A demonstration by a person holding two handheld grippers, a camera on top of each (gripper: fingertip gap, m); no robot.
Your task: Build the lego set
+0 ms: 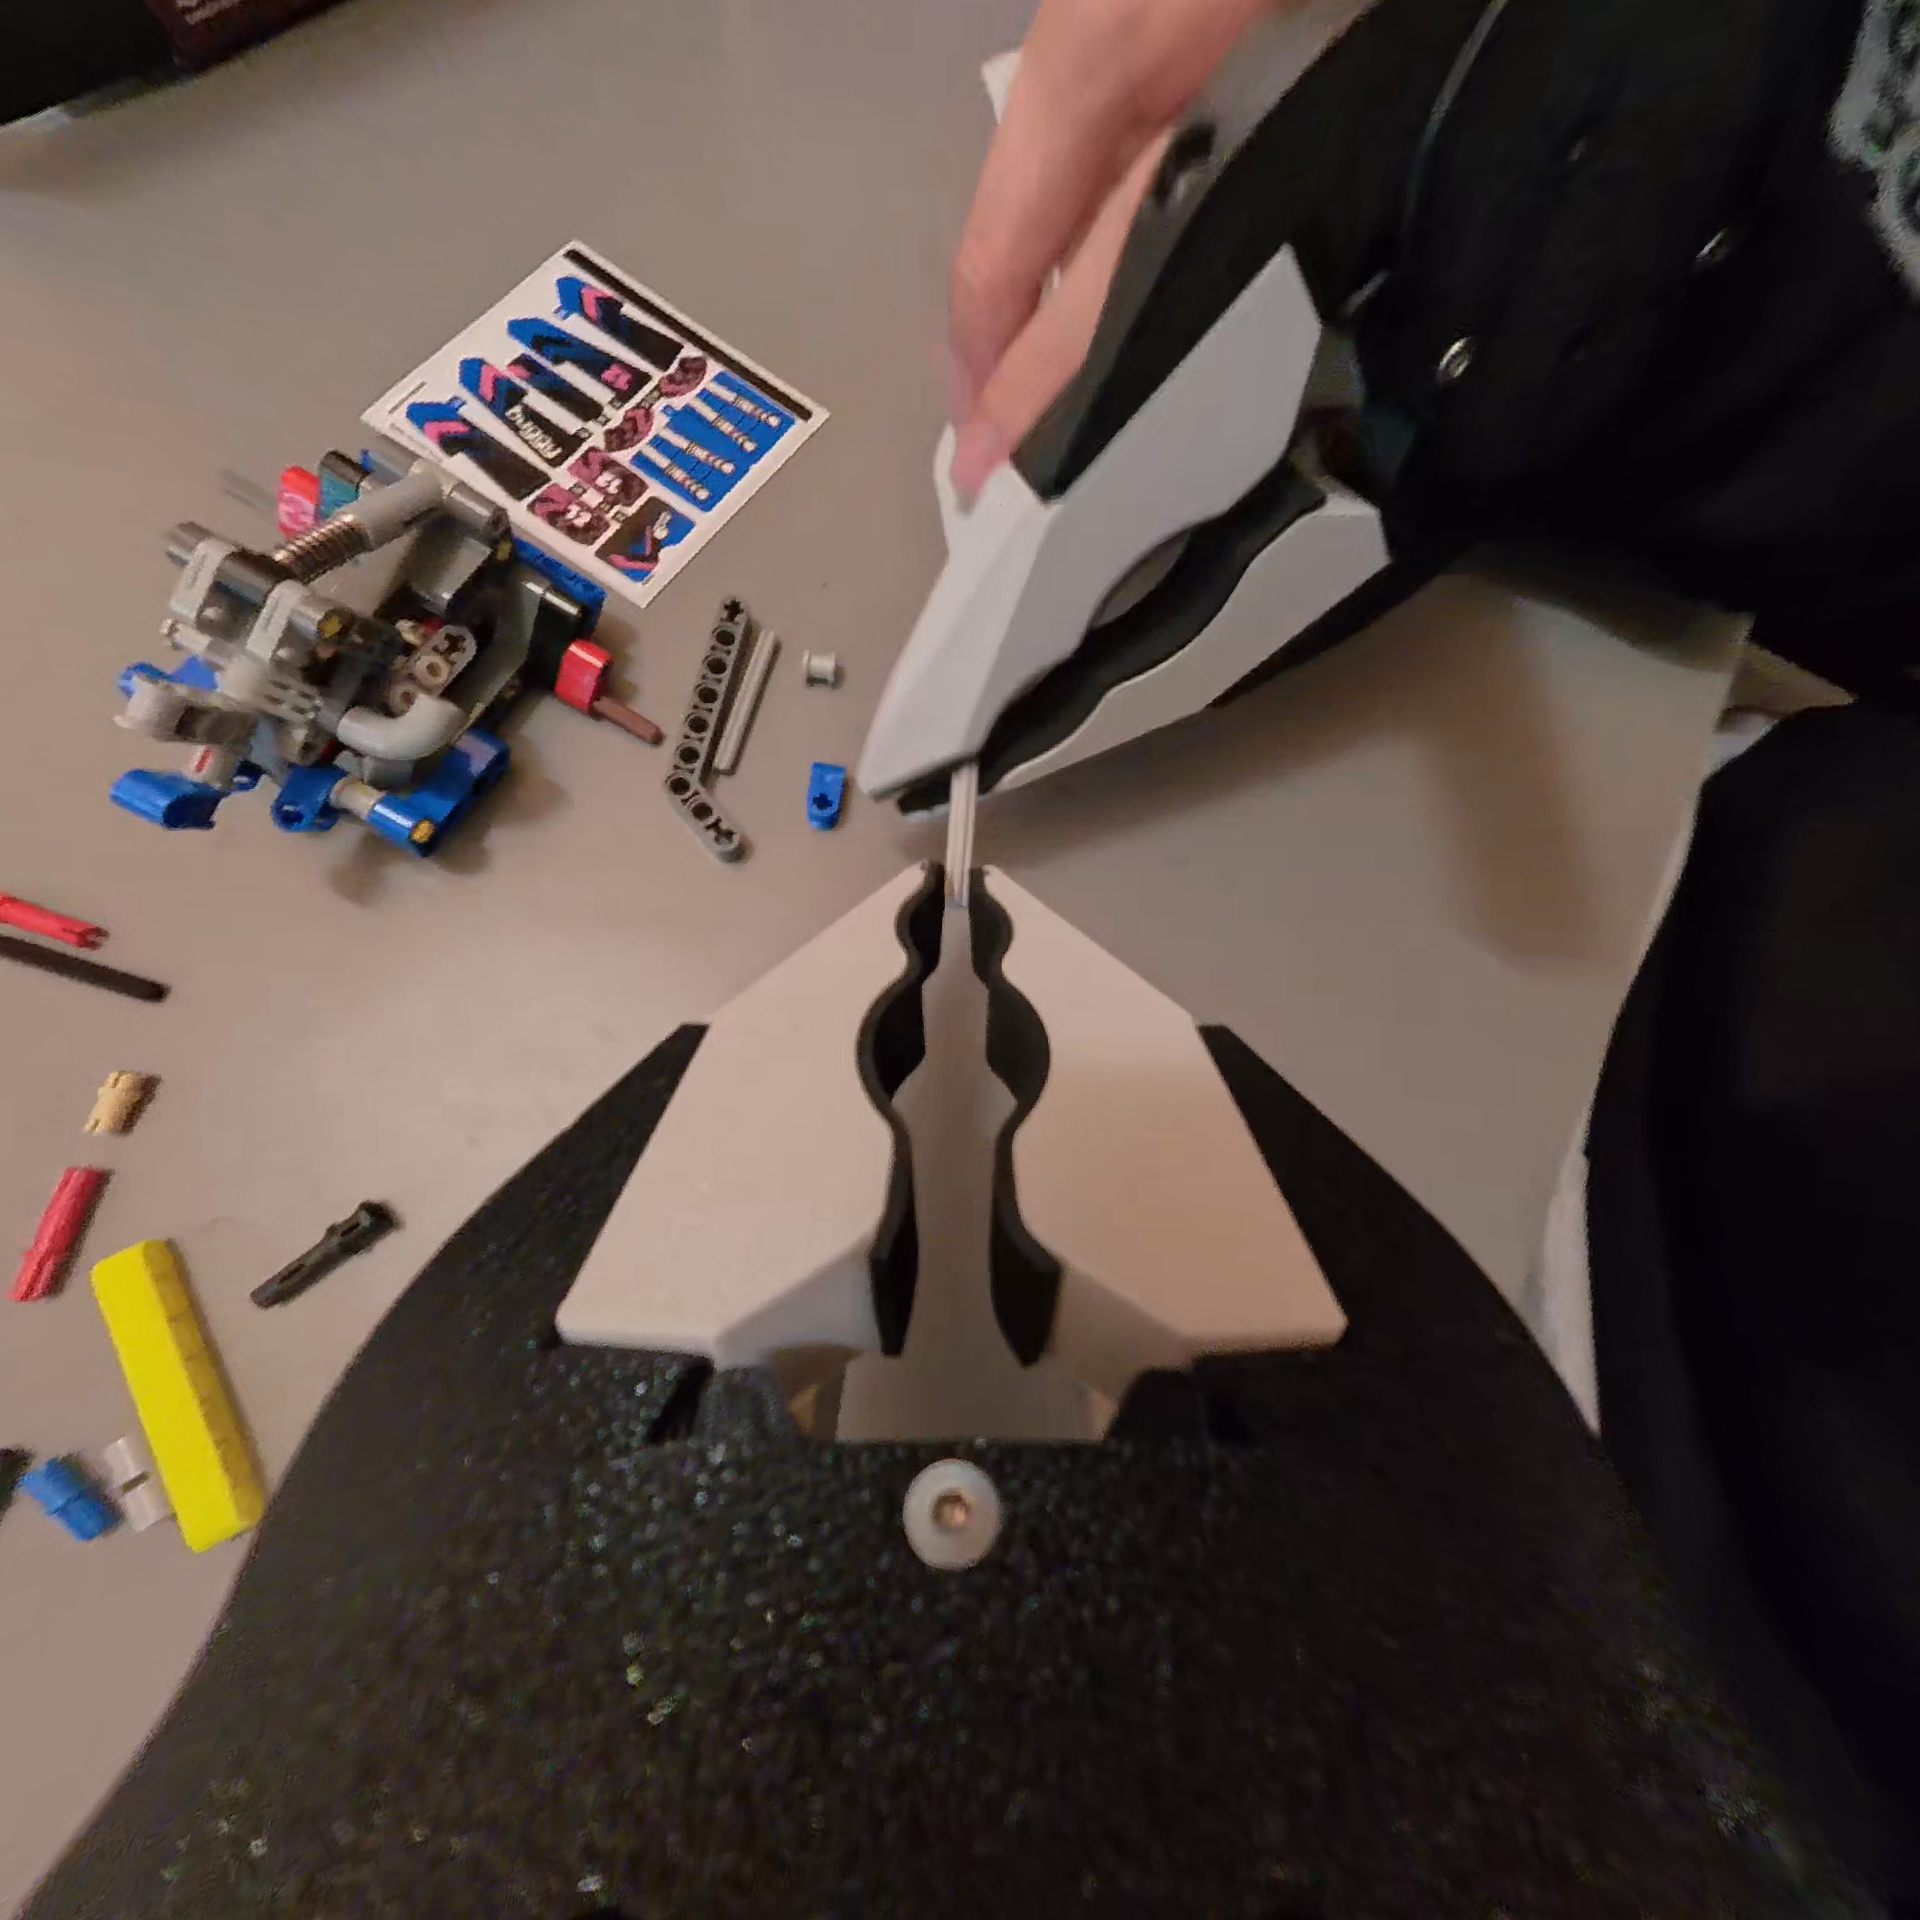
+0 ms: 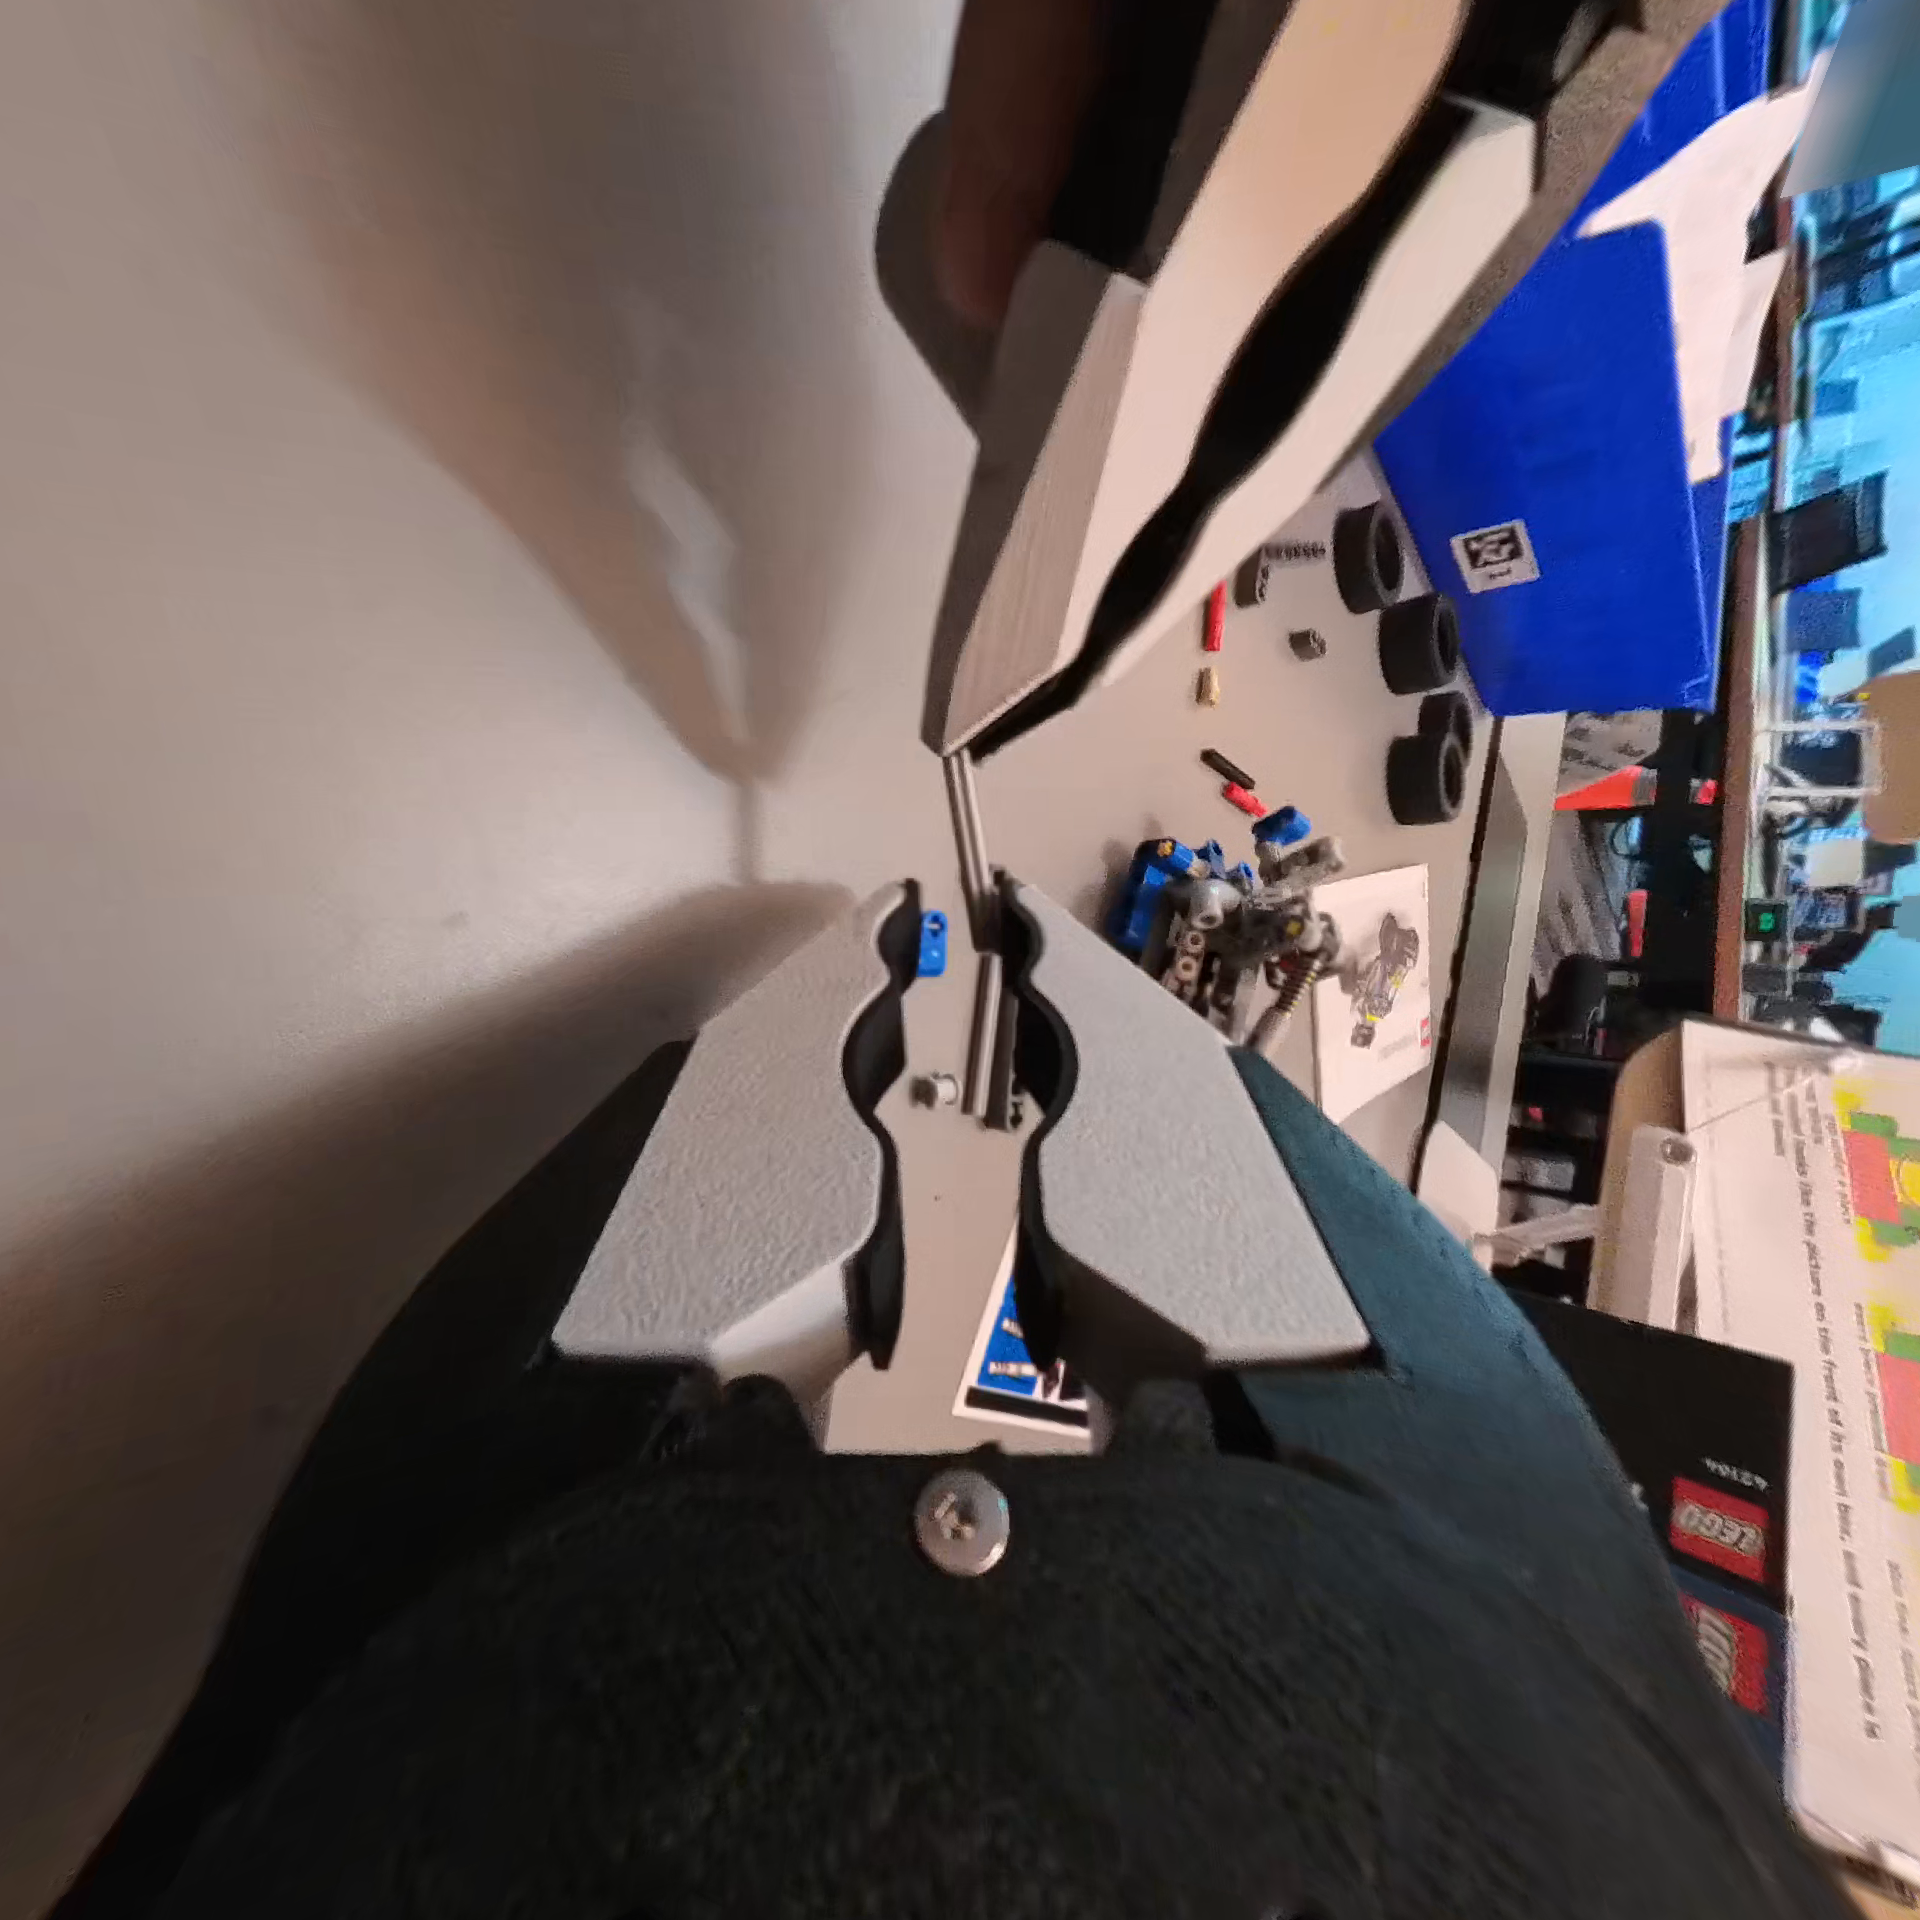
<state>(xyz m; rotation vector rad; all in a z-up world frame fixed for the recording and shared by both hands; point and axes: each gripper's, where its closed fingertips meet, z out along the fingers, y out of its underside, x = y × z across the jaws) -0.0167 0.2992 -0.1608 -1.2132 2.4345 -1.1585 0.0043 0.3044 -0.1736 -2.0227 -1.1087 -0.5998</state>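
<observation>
A thin grey axle hangs between the two grippers above the grey table. My left gripper is shut on one end of it. It enters the right wrist view from above, pinching the axle. My right gripper has its jaws a little apart around the other end; the axle rests against one pad. It also shows in the left wrist view, with a hand on it. The part-built grey and blue model stands to the left.
A sticker sheet lies behind the model. A dark grey beam, a second axle, a grey bush and a blue connector lie nearby. A yellow brick and red pins lie left. Several black tyres stand beside a blue box. The yellow brick is about equally far from each gripper, around 15 centimetres.
</observation>
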